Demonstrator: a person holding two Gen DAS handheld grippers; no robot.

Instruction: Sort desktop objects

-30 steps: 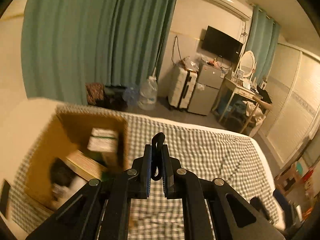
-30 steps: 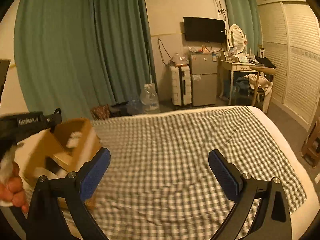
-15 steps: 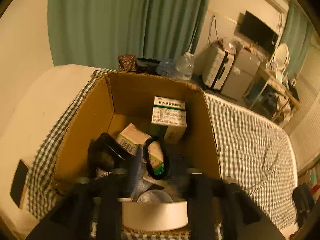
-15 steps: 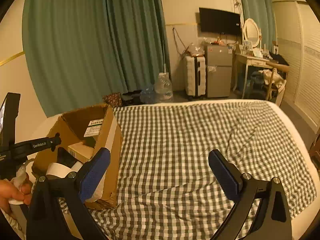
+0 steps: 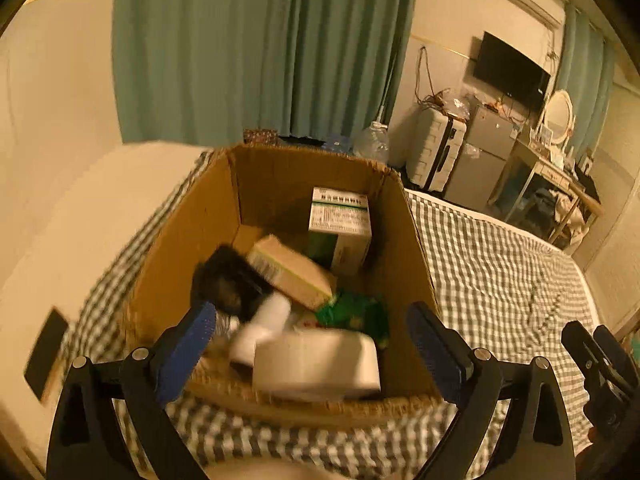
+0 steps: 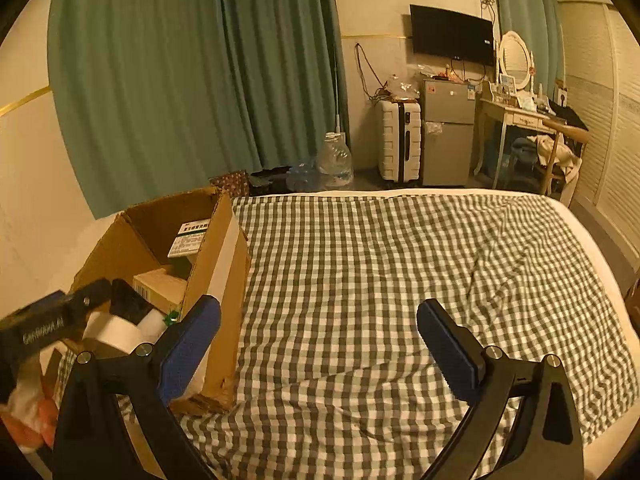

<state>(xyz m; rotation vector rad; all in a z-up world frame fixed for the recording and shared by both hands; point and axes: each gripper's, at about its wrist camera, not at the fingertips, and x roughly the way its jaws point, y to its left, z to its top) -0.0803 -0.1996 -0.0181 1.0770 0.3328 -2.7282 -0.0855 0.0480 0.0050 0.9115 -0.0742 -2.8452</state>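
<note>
Item: cardboard box [image 5: 192, 240], open-topped, standing on the bed [image 6: 400, 280] at the left edge of its green-and-white checked cover [image 6: 360, 260], near the green curtain [image 6: 180, 60].

Contents, as seen from the left wrist view:
- white and green carton [image 5: 339, 220], upright against the far wall of the box;
- tan carton [image 5: 292, 270], lying tilted in the middle, just in front of the upright one;
- black object [image 5: 224, 280], blurred, at the left side, touching the tan carton; its kind cannot be told;
- white cylinder [image 5: 262, 328], tilted, below the black object;
- green wrapper [image 5: 356, 312], crumpled, toward the right side;
- white roll [image 5: 316, 364], blurred, at the near wall of the box.

Left tongs [image 5: 312, 344]: poised above the near edge of the box and pointing down into it. The jaws are opening and already stand wide apart. The blue pads [image 5: 188, 344] touch nothing; the white roll and white cylinder lie in the box below the gap, not gripped.

Right tongs [image 6: 320, 344]: over the bare checked cover, to the right of the box. The jaws stand wide apart with only cloth showing between them.

Other: a flat dark object [image 5: 46, 354] lies on the plain part of the bed left of the box. In the right wrist view a hand [image 6: 28, 416] holding the left tongs shows at the lower left corner.
</note>
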